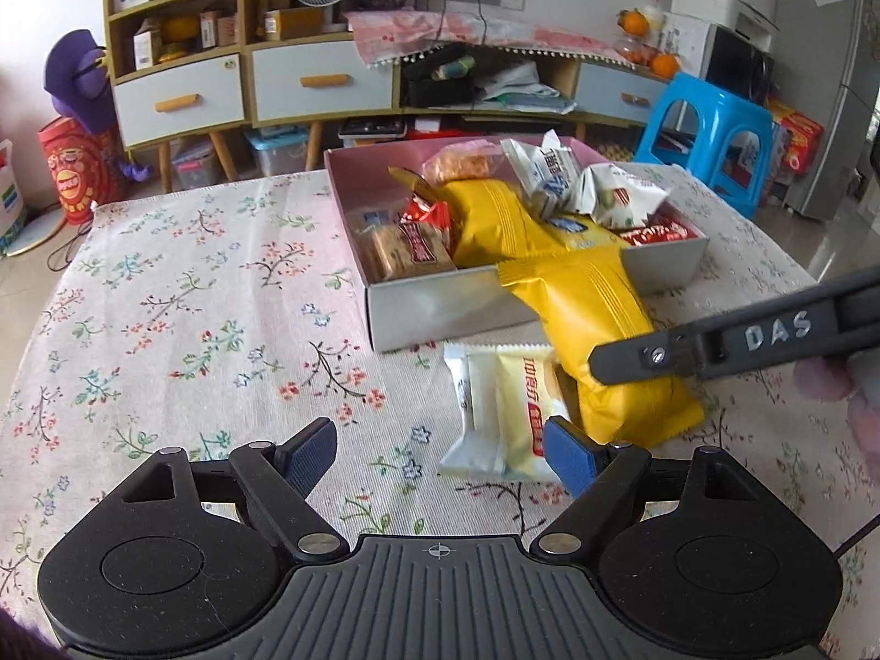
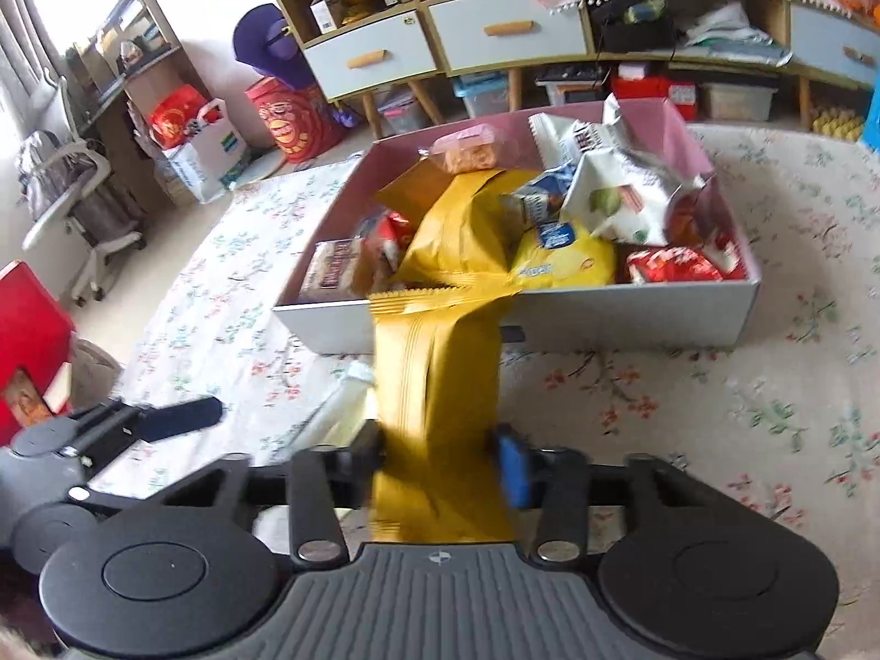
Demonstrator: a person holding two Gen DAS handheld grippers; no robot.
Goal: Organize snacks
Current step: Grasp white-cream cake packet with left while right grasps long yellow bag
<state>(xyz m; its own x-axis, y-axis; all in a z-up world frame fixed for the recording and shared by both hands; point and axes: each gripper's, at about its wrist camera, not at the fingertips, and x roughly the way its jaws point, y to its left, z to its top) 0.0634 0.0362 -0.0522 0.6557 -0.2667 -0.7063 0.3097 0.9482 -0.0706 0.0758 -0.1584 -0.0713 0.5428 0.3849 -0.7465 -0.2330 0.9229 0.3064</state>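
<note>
Yellow packet (image 2: pixel 440 385), floral tablecloth (image 1: pixel 181 297), grey-and-pink box (image 1: pixel 440 313).

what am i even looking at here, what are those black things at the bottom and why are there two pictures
These are two hand-held grippers, each with a camera that looks out along its two fingers. One picture comes from the left hand's tool, the other from the right's. The black shapes at the bottom are each tool's own body.

The left gripper is open and holds nothing; a white and pale yellow snack packet lies just in front of it on the floral tablecloth.

The right gripper is shut on a long yellow snack bag, whose far end rests on the edge of a grey box already full of snacks.
</note>
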